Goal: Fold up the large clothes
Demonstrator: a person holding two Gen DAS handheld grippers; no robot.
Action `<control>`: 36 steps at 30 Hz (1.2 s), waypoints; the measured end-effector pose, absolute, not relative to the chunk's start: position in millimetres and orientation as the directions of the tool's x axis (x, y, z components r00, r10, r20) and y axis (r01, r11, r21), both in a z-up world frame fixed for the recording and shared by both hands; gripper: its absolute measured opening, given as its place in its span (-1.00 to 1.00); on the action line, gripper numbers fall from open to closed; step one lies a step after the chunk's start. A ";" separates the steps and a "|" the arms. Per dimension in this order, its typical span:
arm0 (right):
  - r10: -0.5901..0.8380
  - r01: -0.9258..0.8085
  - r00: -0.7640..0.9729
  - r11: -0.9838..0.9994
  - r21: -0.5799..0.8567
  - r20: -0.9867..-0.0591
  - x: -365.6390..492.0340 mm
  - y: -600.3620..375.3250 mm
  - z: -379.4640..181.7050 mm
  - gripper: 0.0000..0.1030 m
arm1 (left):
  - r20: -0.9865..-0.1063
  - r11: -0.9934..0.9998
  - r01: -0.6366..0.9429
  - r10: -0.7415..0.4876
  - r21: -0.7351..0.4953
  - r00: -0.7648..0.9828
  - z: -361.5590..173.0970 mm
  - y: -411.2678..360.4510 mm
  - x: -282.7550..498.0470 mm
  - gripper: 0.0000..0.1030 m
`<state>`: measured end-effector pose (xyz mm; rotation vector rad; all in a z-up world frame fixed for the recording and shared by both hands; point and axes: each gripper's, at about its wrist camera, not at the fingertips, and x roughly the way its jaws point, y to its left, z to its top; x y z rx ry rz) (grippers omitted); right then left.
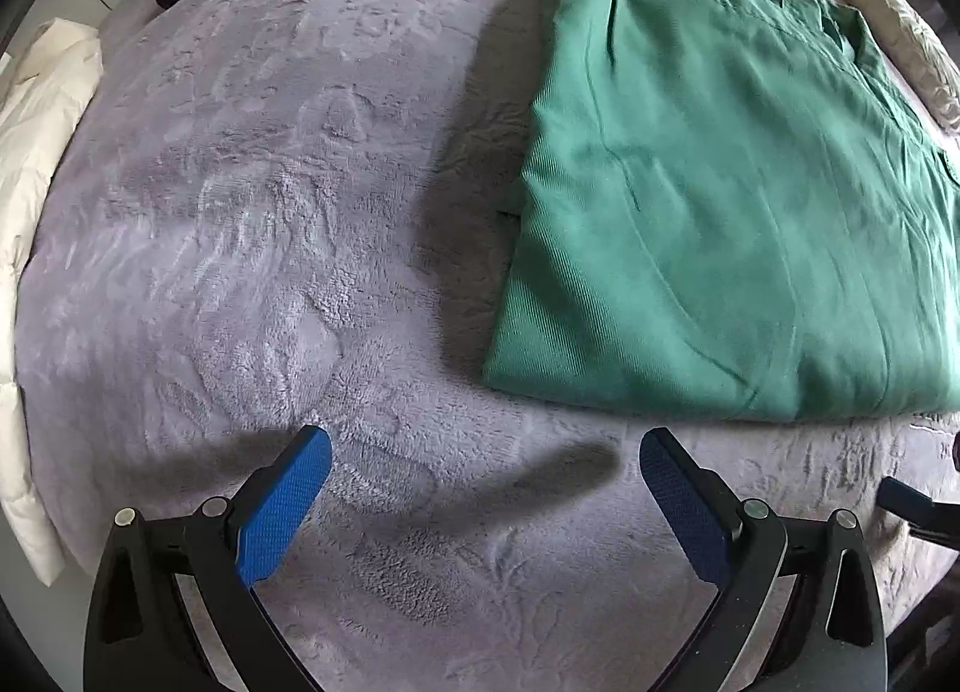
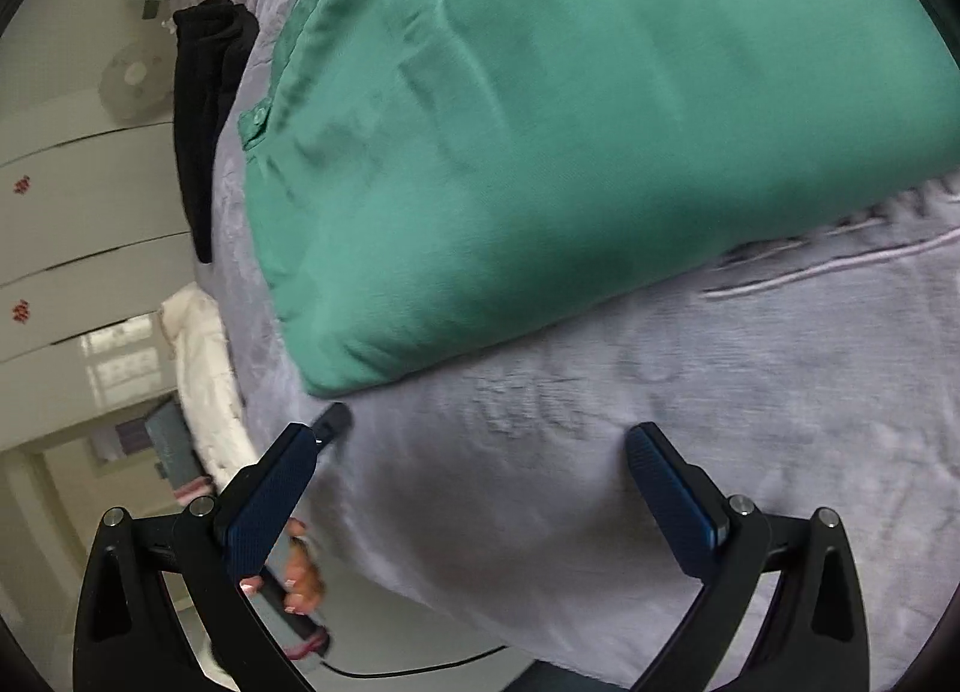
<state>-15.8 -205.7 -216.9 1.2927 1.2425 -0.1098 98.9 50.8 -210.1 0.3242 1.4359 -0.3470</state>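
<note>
No readable text, labels, brands, numbers or signs in either view

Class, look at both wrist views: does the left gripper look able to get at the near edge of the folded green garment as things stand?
Probably yes. The left gripper is open and empty, and only bare grey blanket separates it from the folded green garment.

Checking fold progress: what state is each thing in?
Green cotton garment: folded, lying flat on the lilac fleece blanket.
White padded quilt: bunched at the blanket's edge.
Black cloth: draped over the edge.
Left gripper: open, empty.
Right gripper: open, empty.
</note>
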 end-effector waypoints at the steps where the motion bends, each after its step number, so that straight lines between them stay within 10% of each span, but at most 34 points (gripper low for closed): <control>1: 0.560 0.667 0.417 0.346 0.659 -0.716 -13.8 -205.2 -219.1 1.00 | -0.994 0.909 0.418 -0.048 -0.002 0.101 -209.8 50.7 99.6 1.00; 20: 0.594 0.596 0.641 0.014 0.803 -0.486 62.0 -174.5 -267.5 0.99 | -0.912 0.891 0.210 -0.409 -0.402 -0.011 -215.6 81.2 166.3 1.00; 23: 0.598 0.594 0.663 -0.054 0.803 -0.450 60.8 -177.0 -271.0 0.38 | -0.871 0.854 0.176 -0.488 -0.489 -0.052 -215.2 77.8 174.0 1.00; 25: 0.613 0.603 0.644 -0.038 0.797 -0.458 59.6 -178.5 -272.3 -0.39 | -0.841 0.826 0.157 -0.535 -0.541 -0.079 -215.9 74.4 181.8 1.00; 36: 0.645 0.442 0.635 0.148 0.885 -0.425 77.3 -187.6 -211.4 -0.53 | -0.686 0.681 0.112 -0.694 -0.724 -0.218 -227.3 6.2 207.3 1.00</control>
